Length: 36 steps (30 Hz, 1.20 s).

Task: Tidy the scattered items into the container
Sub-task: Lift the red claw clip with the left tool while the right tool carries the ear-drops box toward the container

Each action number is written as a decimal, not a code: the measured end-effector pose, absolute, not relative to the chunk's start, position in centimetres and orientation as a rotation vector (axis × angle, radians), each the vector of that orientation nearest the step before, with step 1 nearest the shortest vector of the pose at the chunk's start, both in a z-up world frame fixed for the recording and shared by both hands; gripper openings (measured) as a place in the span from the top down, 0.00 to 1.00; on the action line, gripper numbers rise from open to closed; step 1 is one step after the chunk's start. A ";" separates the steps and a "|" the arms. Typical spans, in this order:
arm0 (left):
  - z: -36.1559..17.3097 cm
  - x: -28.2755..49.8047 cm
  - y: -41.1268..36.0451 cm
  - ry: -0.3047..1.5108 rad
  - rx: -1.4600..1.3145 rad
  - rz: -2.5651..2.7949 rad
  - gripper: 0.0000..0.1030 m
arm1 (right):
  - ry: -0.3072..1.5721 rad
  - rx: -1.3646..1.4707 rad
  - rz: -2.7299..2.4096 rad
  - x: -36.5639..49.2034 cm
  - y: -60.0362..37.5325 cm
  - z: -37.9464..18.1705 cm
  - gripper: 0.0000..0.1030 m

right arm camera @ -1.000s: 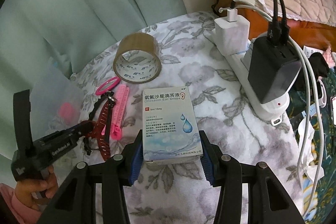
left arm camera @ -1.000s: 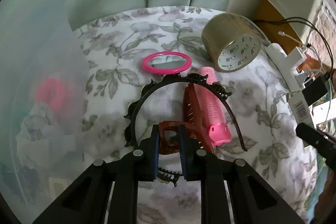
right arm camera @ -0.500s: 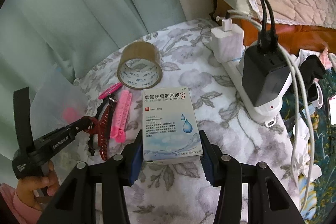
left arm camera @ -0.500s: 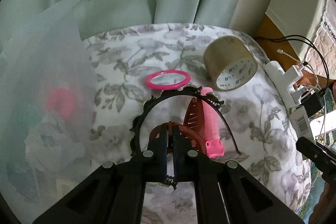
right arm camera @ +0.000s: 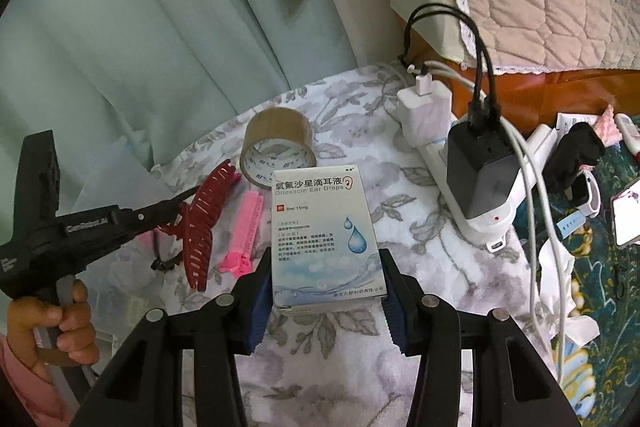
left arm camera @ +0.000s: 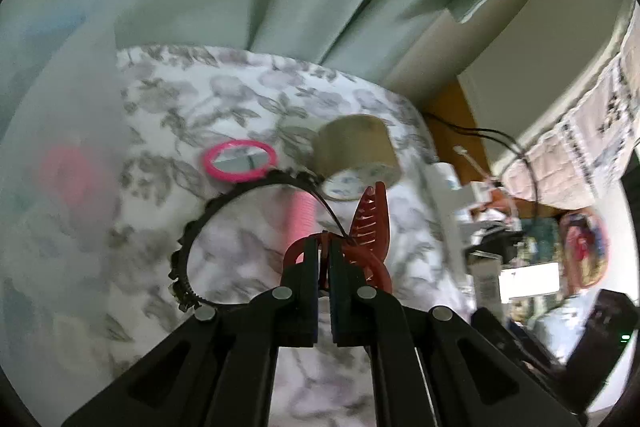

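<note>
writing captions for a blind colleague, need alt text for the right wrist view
The right gripper holds a white ear drops box above a floral cloth. At left, the left gripper lifts a dark red hair claw clip, near a tape roll.

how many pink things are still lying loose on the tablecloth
2: the pink mirror by the tape roll, and the pink roller beside the box. A pink blur inside the container may be another.

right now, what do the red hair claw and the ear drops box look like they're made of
Red hair claw: looks like hard, slightly glossy plastic; its thin moulded teeth keep their curve while the left gripper pinches its loop.

Ear drops box: printed cardboard by the look of it, smooth finish; flat faces, crisp folded edges and printed text, clamped in the right gripper. Whether it is coated I cannot tell.
</note>
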<state>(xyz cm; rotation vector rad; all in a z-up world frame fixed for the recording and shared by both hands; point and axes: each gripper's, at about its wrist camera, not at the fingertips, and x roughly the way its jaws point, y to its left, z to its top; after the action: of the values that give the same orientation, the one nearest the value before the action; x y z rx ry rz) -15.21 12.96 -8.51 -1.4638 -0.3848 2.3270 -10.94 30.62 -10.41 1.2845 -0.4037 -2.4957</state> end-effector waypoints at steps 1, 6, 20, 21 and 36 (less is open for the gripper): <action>-8.5 -15.0 13.0 -0.410 -1.465 2.308 0.97 | -0.406 1.281 -2.499 -10.9 30.7 -10.3 0.51; -8.0 -14.2 12.3 -0.536 -1.465 2.233 0.97 | -0.404 1.260 -2.517 -10.4 31.0 -9.4 0.51; -2.5 -11.1 9.6 -0.703 -1.278 2.149 0.97 | -0.359 1.164 -2.559 -7.9 30.4 -5.8 0.51; -2.2 -10.8 9.4 -0.701 -1.268 2.159 0.97 | -0.354 1.157 -2.562 -7.7 30.4 -5.5 0.51; 2.3 -6.1 3.6 -0.618 -1.091 2.426 0.97 | -0.252 1.030 -2.602 -4.7 27.5 -0.8 0.51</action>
<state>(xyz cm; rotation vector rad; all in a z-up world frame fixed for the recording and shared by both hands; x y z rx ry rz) -6.08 3.58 2.30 -1.0909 -0.6177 2.4259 -4.66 27.52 -0.84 1.0304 -0.2523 -2.6016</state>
